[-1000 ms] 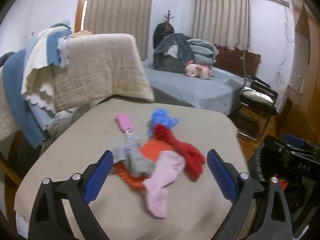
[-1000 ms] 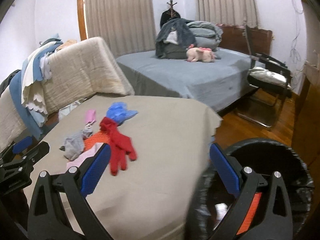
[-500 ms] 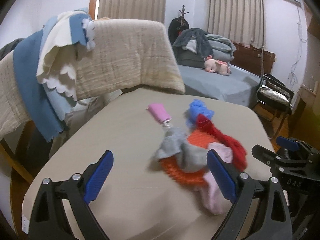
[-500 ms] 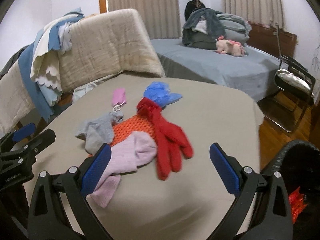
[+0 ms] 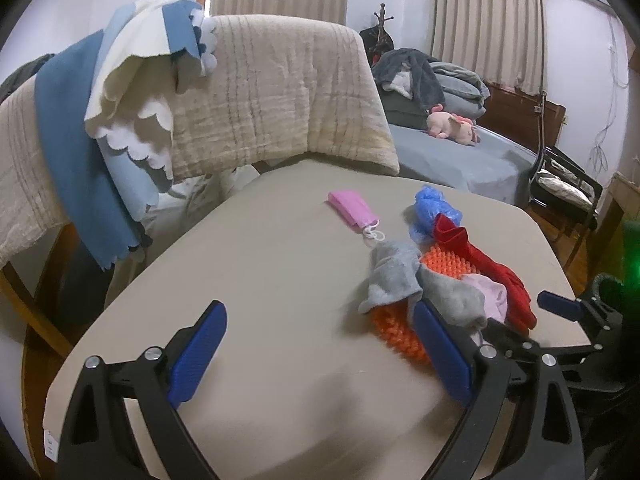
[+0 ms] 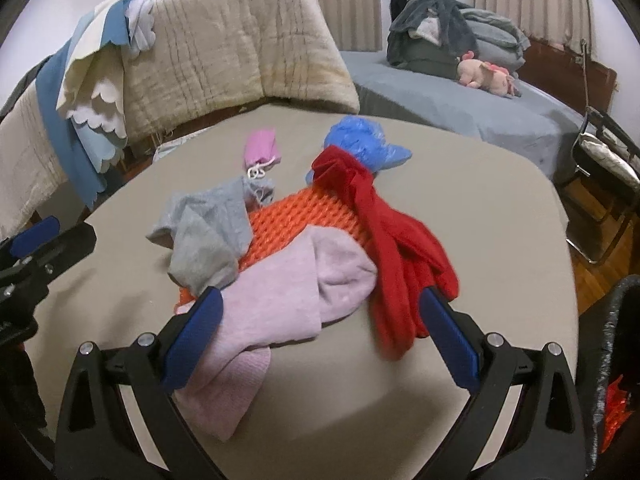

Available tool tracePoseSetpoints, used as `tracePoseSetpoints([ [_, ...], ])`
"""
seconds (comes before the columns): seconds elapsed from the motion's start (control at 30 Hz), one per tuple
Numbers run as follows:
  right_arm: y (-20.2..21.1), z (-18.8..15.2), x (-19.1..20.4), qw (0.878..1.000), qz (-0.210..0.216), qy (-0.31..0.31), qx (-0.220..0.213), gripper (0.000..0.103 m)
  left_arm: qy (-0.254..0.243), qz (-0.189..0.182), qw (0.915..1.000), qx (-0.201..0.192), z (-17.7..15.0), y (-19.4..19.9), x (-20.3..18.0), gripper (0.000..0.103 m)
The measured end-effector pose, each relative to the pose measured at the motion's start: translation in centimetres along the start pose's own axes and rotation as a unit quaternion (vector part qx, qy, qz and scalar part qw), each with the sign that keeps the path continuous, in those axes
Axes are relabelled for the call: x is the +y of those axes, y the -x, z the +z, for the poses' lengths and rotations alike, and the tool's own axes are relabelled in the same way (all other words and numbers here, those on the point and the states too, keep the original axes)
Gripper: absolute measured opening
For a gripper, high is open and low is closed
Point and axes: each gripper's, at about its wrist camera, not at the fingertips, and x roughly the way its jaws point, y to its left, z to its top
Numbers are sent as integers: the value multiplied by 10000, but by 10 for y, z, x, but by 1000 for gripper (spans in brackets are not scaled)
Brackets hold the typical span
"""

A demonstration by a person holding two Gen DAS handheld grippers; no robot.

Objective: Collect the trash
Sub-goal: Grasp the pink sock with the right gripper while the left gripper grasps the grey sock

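A pile lies on the beige table point(image 6: 460, 184): a pink sock point(image 6: 288, 292), a grey sock point(image 6: 204, 236), an orange mesh net point(image 6: 304, 216), a red glove point(image 6: 392, 248), a blue plastic bag point(image 6: 360, 140) and a pink mask point(image 6: 262, 148). My right gripper point(image 6: 318, 342) is open, its fingers on either side of the pink sock. My left gripper point(image 5: 320, 356) is open and empty over bare table, left of the pile point(image 5: 440, 280). The mask point(image 5: 350, 210) lies apart, farther back.
A black trash bin point(image 6: 616, 360) with something red inside stands at the table's right edge. A chair draped with beige blanket point(image 5: 280, 96) and blue cloth point(image 5: 72, 140) stands behind the table at left. A bed point(image 6: 460, 100) and a folding chair point(image 5: 560, 184) are beyond.
My right gripper has swung left from the bin and closed in on the pile, now straddling the pink sock. My left gripper has shifted left, so the pile sits at its right.
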Motion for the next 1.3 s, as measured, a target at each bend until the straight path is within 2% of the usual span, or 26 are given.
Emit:
tracePoseSetpoints([
  [0.17, -11, -2, 3, 9995, 258, -10, 162, 80, 16, -11, 10000, 46, -1, -6, 1, 92],
  [0.37, -11, -1, 7, 9971, 714, 26, 274, 47, 55, -36, 10000, 67, 0, -8, -1, 92],
  [0.43, -9, -1, 9, 9963, 800, 55, 297, 30, 44, -40, 10000, 66, 0, -7, -2, 92],
  [0.5, -4, 0, 8, 9955, 892, 66, 307, 24, 28, -48, 10000, 60, 1, -6, -4, 92],
  [0.73, 22, 6, -4, 9952, 967, 31, 136, 18, 11, -95, 10000, -5, 6, 0, -13, 92],
  [0.97, 56, 16, -22, 9951, 980, 1, -116, 17, -79, -201, 9997, -74, 11, 7, -29, 92],
  [1.3, 75, 17, -62, 9976, 617, -171, -250, 17, -146, -360, 9992, -35, 13, 2, -51, 92],
])
